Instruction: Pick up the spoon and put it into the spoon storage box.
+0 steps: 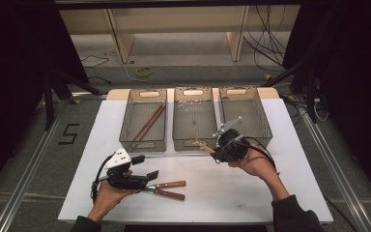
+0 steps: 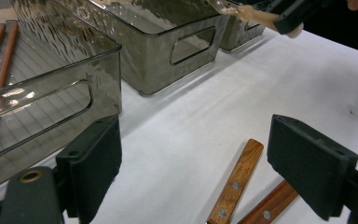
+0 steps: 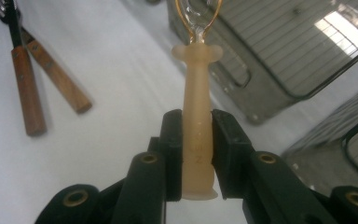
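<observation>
The pale beige plastic-handled wire whisk point(image 3: 197, 130) is clamped by its handle in the right gripper point(image 3: 197, 154) over the middle smoky clear bin's point(image 1: 193, 141) near rim, so sorting seems underway: next, release inside, while the left gripper point(image 2: 214, 154) gapes over wooden-handled utensils point(image 2: 237, 184).

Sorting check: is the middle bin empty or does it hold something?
Empty: the middle bin shows a bare floor, while chopsticks lie in the left bin.
</observation>
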Demonstrator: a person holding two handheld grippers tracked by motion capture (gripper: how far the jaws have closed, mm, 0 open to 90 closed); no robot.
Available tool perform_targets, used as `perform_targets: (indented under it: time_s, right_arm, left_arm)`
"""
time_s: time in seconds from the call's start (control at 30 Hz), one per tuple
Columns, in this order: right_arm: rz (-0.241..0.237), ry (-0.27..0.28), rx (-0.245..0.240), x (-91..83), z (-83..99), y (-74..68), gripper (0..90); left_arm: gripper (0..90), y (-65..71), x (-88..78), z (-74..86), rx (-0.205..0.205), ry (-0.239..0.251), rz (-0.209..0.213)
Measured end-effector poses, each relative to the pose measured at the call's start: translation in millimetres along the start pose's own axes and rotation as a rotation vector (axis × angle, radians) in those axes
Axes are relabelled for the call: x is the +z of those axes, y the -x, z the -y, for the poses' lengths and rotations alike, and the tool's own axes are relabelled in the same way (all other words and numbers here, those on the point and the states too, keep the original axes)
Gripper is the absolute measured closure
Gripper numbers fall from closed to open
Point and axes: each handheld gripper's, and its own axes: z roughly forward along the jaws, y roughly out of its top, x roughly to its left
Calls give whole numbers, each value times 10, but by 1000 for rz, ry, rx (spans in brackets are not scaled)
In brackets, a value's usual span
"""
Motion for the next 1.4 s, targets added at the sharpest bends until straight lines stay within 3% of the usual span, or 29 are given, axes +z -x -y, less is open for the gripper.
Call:
perform_targets:
  time_s: [0.5,0.97,1.4]
  right_arm:
    - [55,54,30,13,-395,225,756]
    - [104,47,60,138,-683,363,755]
    - [120,31,110,344,-810,472,754]
  left_arm:
    - [171,-6,-2,3,-2,-3,4]
    - [172,-3,2,0,4,-5,11]
    - [173,7,5,2,8,-7,12]
